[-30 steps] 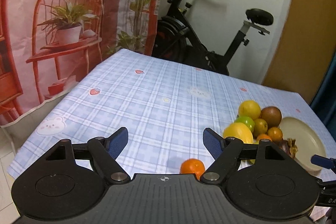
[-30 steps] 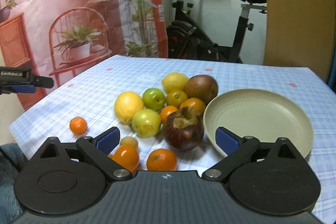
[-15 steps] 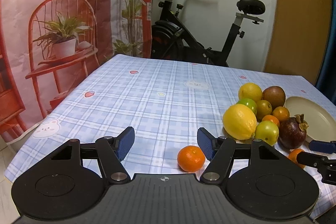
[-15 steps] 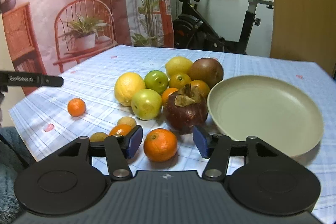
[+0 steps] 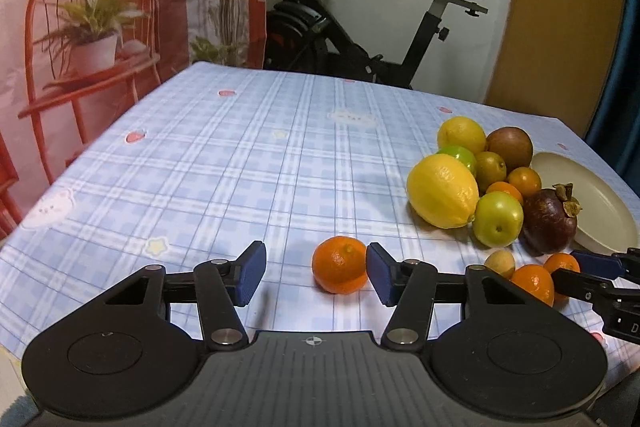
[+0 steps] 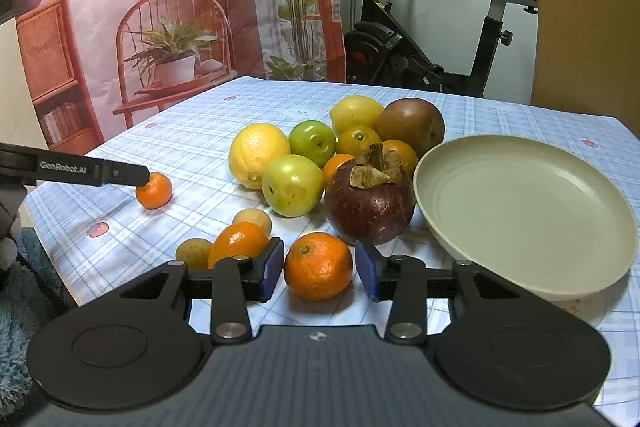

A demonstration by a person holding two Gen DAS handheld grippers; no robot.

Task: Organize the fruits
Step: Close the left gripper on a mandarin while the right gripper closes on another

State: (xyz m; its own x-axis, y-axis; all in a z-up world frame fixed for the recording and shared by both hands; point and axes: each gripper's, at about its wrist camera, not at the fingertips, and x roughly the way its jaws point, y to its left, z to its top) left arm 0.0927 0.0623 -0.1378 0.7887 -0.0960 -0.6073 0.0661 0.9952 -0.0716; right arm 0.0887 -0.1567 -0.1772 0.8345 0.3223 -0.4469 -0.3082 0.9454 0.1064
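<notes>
Left fingers: the left gripper has just been closing around a lone tangerine on the bench; the right pad touches the fruit, the left pad stands apart from it, so nothing is pinched yet.
Right fingers: the right gripper has just been closing around an orange at the near bench edge; thin gaps show at both pads, spread just wider than the fruit.
Beside the orange: a second orange touches the left pad from outside, with two small tan fruits near it.
Next back: a mangosteen stands just behind the orange, against the rim of the plate, which is on the right.
Pile: a green apple, a lemon, another green apple, small oranges, a far lemon and a brown fruit crowd together left of the plate.
Far: an exercise bike and a printed curtain stand behind the bench.
</notes>
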